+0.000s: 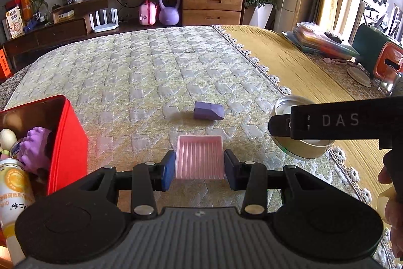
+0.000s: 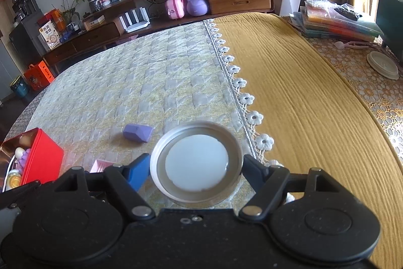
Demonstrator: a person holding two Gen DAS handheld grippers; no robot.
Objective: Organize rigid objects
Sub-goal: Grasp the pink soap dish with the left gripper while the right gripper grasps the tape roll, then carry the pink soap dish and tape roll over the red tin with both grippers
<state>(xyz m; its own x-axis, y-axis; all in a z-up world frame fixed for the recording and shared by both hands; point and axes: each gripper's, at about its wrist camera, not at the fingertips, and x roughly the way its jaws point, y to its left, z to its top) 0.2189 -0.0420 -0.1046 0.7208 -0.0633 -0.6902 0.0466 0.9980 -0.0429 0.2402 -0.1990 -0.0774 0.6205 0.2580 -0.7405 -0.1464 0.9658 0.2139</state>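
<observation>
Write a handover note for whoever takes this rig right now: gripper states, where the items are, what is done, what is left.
Left gripper: shut on the pink ridged tray, held near the quilted cover.
Right gripper: shut on the round metal tin, open side facing the camera.
Red box sits at the left, already holding a purple toy, an egg-shaped piece and a bottle.
Purple block lies loose on the cover.
Left to do: probably box the tray and tin, then fetch the block.

right gripper [image 2: 196,165] clamping round tin [image 2: 196,163], seemingly lifted
</observation>
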